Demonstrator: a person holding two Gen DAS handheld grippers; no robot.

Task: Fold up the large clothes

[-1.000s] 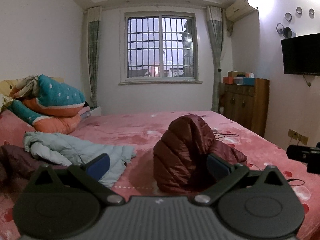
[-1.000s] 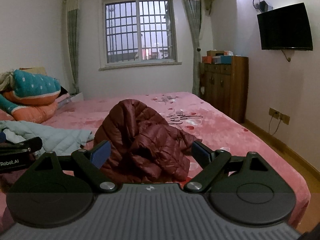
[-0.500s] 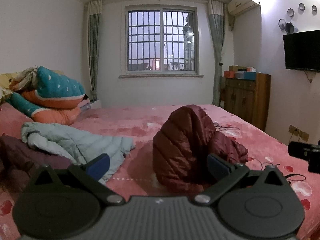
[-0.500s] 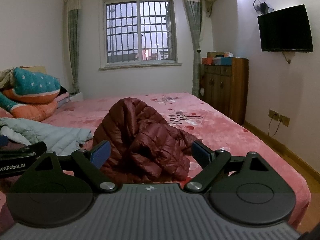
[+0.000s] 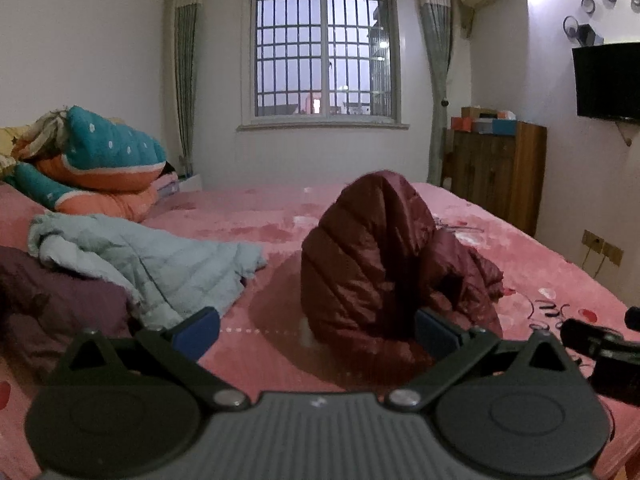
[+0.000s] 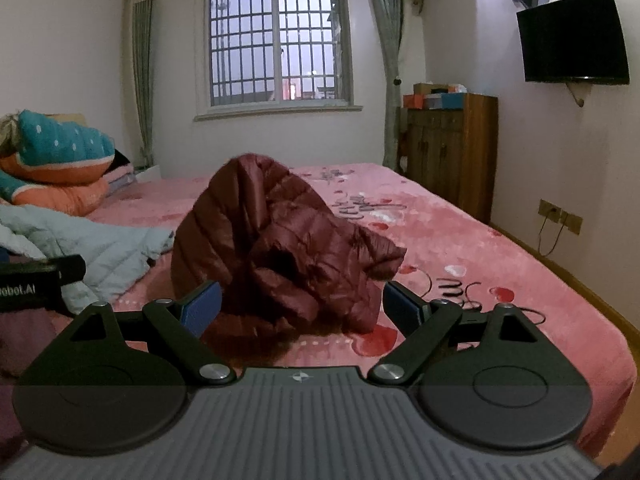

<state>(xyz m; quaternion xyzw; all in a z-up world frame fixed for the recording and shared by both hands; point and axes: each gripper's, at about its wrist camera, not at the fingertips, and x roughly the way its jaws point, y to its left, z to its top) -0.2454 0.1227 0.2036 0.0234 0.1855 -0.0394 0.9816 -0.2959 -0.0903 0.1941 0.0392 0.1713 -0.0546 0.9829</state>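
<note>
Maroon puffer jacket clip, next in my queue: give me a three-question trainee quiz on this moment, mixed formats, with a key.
1. True or false: the maroon puffer jacket is already folded flat on the pink bedspread.
2. Multiple choice: what does the left gripper hold? A) the maroon jacket B) the light blue quilted jacket C) nothing
3. Fill in: seen from the right gripper, the light blue jacket lies to the ____ of the maroon one.

Key:
1. False; it sits in a crumpled heap.
2. C; both grippers are open, short of the jacket.
3. Left.
</note>
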